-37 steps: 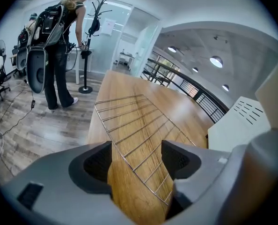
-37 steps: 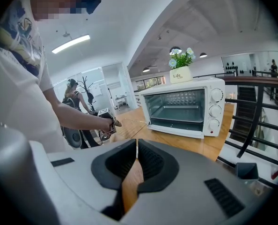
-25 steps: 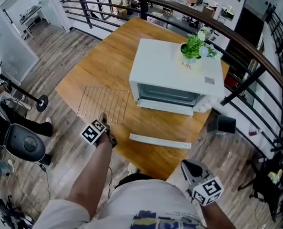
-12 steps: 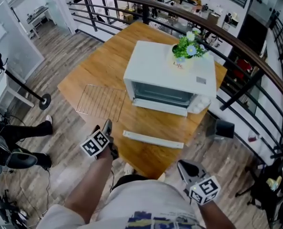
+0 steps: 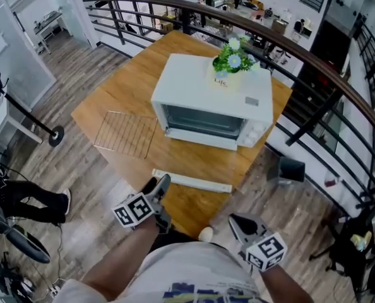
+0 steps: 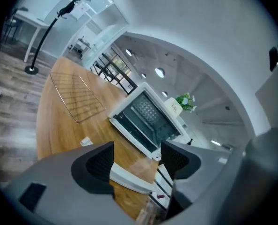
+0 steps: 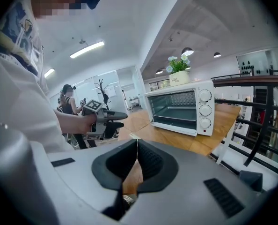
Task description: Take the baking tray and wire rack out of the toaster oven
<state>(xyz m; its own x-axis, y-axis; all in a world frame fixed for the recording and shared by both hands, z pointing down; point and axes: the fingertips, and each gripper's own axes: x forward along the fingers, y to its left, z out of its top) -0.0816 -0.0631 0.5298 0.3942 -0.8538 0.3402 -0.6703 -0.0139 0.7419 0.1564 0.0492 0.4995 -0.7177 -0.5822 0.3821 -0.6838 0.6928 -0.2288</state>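
Observation:
The wire rack [image 5: 123,133] lies flat on the wooden table, left of the white toaster oven [image 5: 206,100], whose door is down. A long white tray [image 5: 190,180] rests by the table's front edge. My left gripper [image 5: 157,183] hovers just short of the tray's left end, open and empty. In the left gripper view the tray [image 6: 129,179] shows between the jaws of my left gripper [image 6: 136,161], with the rack [image 6: 76,95] and oven [image 6: 146,121] beyond. My right gripper [image 5: 233,219] is held low near my body, off the table's front corner. It is shut [image 7: 137,165] on nothing, facing the oven [image 7: 181,109].
A potted plant [image 5: 230,59] stands on top of the oven. A black railing [image 5: 314,52] curves behind and to the right of the table [image 5: 121,93]. Another person stands off to the left [image 7: 69,100]. Wooden floor surrounds the table.
My left gripper has drawn back from beside the wire rack to the front edge, near the white tray. The view has pulled back from the table. The right gripper has hardly moved.

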